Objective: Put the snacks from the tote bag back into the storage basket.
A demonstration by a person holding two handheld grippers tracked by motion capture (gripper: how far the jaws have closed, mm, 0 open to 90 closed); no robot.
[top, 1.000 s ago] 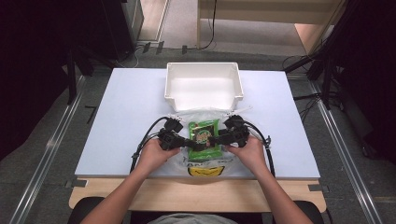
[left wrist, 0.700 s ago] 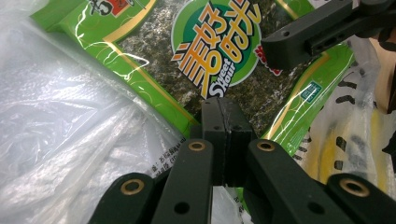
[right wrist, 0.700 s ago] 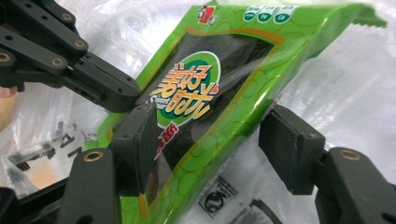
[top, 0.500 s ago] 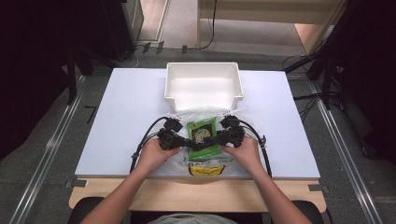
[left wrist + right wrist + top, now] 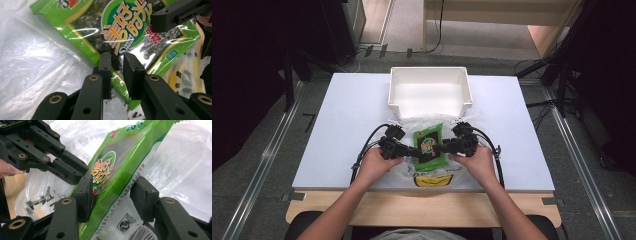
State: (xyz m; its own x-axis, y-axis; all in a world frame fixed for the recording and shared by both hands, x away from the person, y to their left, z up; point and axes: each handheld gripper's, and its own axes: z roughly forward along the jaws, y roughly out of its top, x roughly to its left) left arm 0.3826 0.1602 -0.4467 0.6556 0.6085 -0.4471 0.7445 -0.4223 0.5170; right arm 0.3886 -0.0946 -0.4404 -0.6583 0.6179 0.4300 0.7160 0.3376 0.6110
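High view, left to right: left gripper (image 5: 414,151) at 9 o'clock of the green snack packet (image 5: 430,145), jaws slightly parted, just opening, packet's edge between them unpinched. Packet lay on the clear plastic bag (image 5: 412,125), table (image 5: 347,115) bare around it. Right gripper (image 5: 443,148) at 3 o'clock, jaws closing astride the packet's edge, not yet pinching. White bin (image 5: 430,92) at 12 o'clock.

From my remote seat this reads as a lab or recording workroom, not a home. The white surface (image 5: 352,125) sits on a pale wooden bench with metal rails (image 5: 262,170) running along the grey floor on both sides. Black stands (image 5: 287,80) and loose cables (image 5: 537,65) crowd the dark edges. A plain white bin (image 5: 429,92) sits on the surface, and bare wooden furniture (image 5: 492,10) stands behind.
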